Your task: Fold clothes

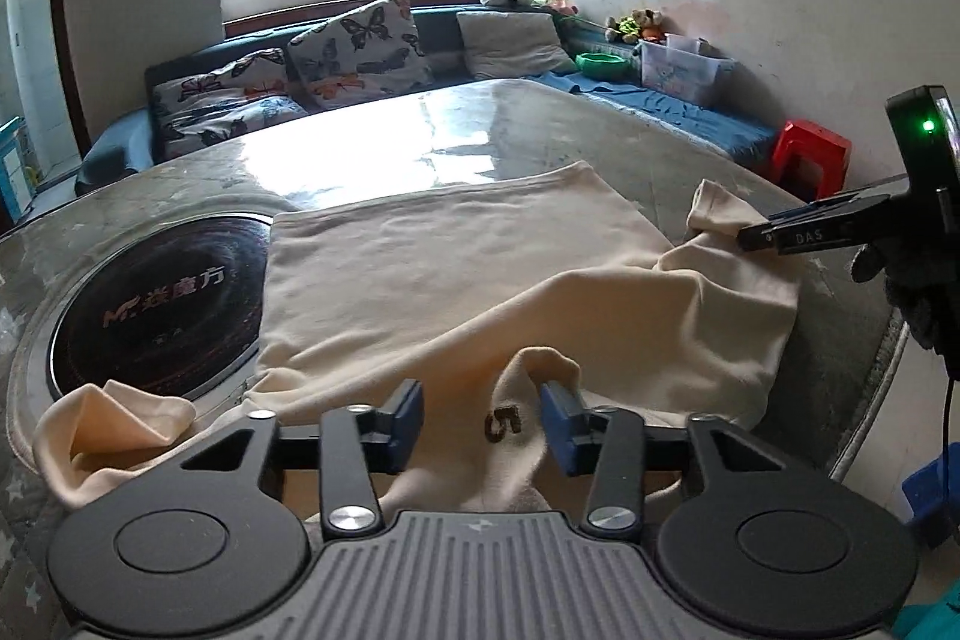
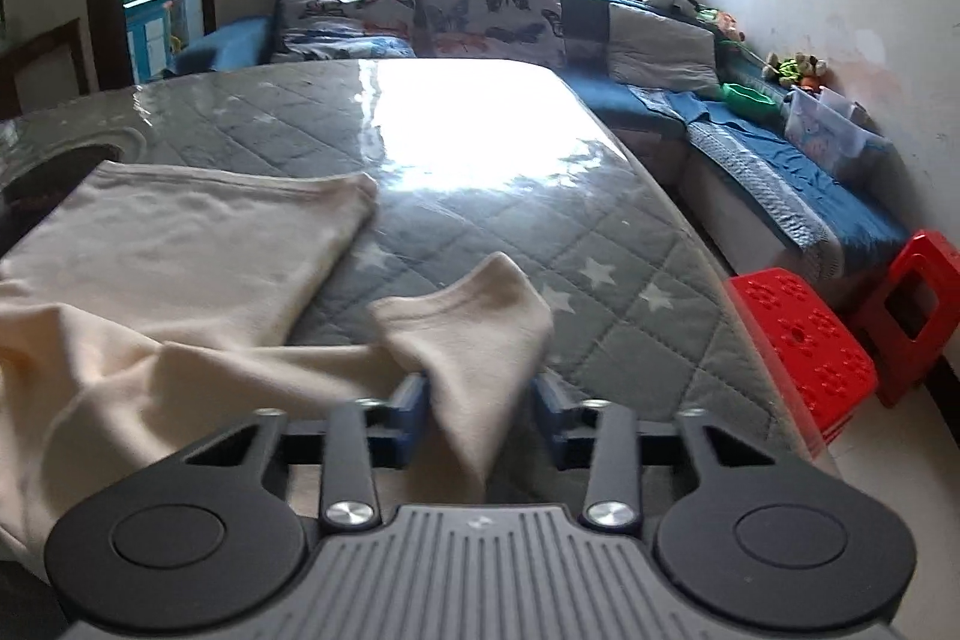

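Centrally, cream garment (image 1: 456,268) spread on counter (image 1: 336,154), rumpled lower frame, "5" printed near hem. Left tool (image 1: 483,415) fingers apart, straddling fabric fold. Right tool (image 2: 483,415) apart around sleeve (image 2: 474,328).

We see a rounded table (image 2: 630,244) covered by a grey quilted cloth with white stars under a glossy clear sheet that mirrors the window light. Set into its top on the left is 1 round black induction hob (image 1: 162,304) with printed lettering. Directly on the table lies 1 cream garment (image 1: 432,268), its far part flat with a straight hem, its near part rumpled; its left edge overlaps the hob and 1 sleeve (image 1: 114,418) rests at the near left.
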